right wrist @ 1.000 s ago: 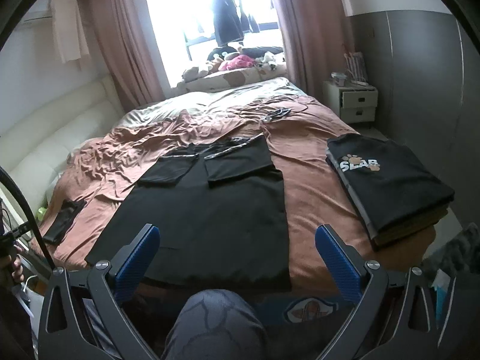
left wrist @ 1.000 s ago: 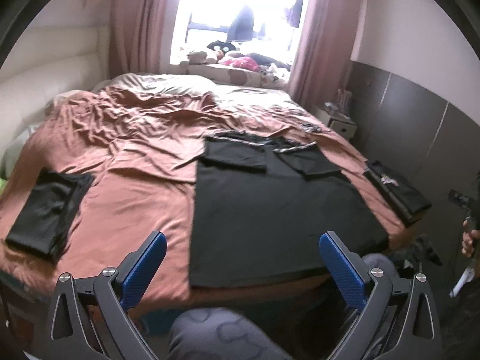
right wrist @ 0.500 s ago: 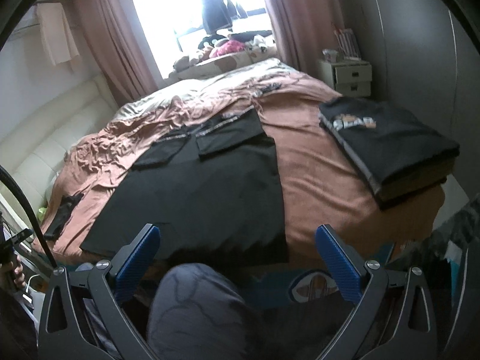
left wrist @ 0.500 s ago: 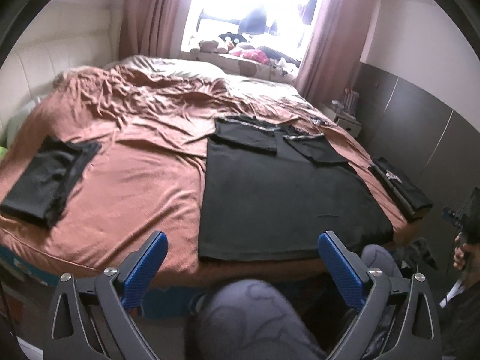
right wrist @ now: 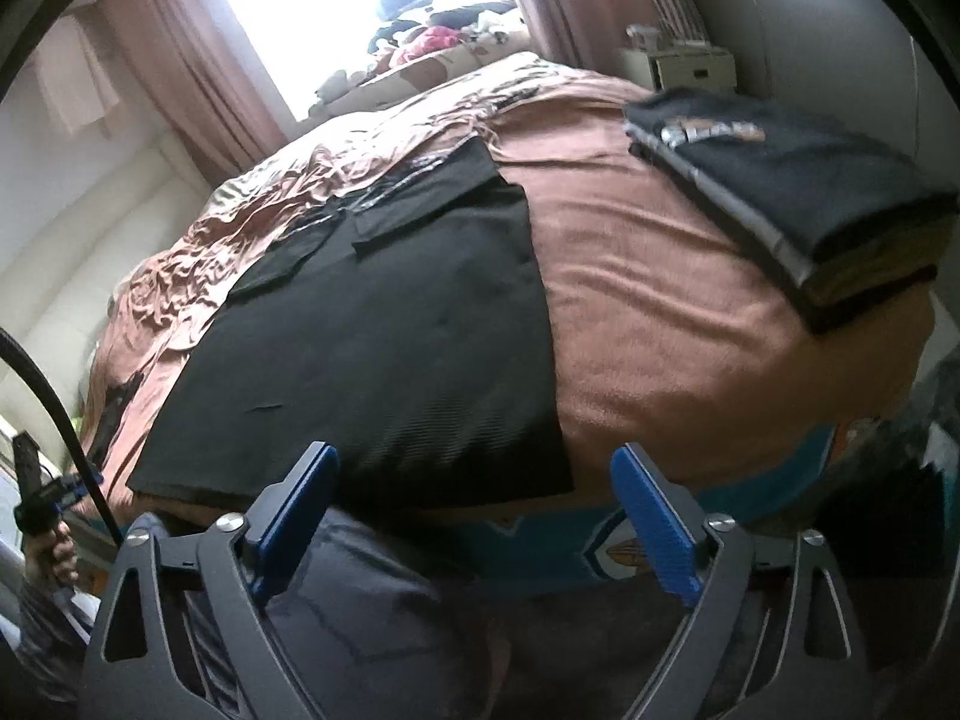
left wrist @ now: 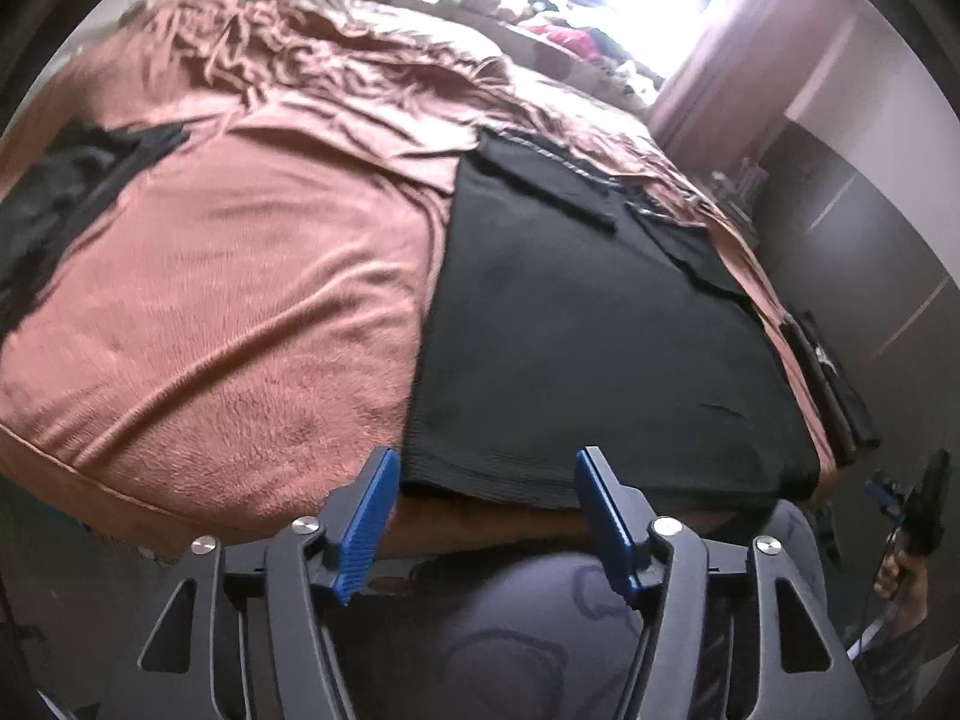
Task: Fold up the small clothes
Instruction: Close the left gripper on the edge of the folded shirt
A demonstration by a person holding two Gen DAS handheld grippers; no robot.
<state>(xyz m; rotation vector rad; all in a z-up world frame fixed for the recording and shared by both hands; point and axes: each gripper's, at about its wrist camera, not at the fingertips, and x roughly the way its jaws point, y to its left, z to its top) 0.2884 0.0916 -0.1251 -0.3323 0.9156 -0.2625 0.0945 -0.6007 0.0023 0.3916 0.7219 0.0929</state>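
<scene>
A black garment (left wrist: pixel 588 330) lies flat on the brown bed cover (left wrist: pixel 240 276), sleeves folded in at its far end, its hem at the near bed edge. It also shows in the right wrist view (right wrist: pixel 390 348). My left gripper (left wrist: pixel 486 480) is open and empty, its fingers straddling the hem's left corner just short of the cloth. My right gripper (right wrist: pixel 474 474) is open and empty at the hem's right corner, also just short of it.
A folded stack of black clothes (right wrist: pixel 798 192) sits at the bed's right edge. Another dark garment (left wrist: pixel 54 210) lies at the left. A nightstand (right wrist: pixel 678 60) stands at the far right. The person's knee (right wrist: pixel 360 618) is below the grippers.
Both grippers have dropped and moved forward to the near hem of the black garment. The left jaws have narrowed somewhat; both stay open.
</scene>
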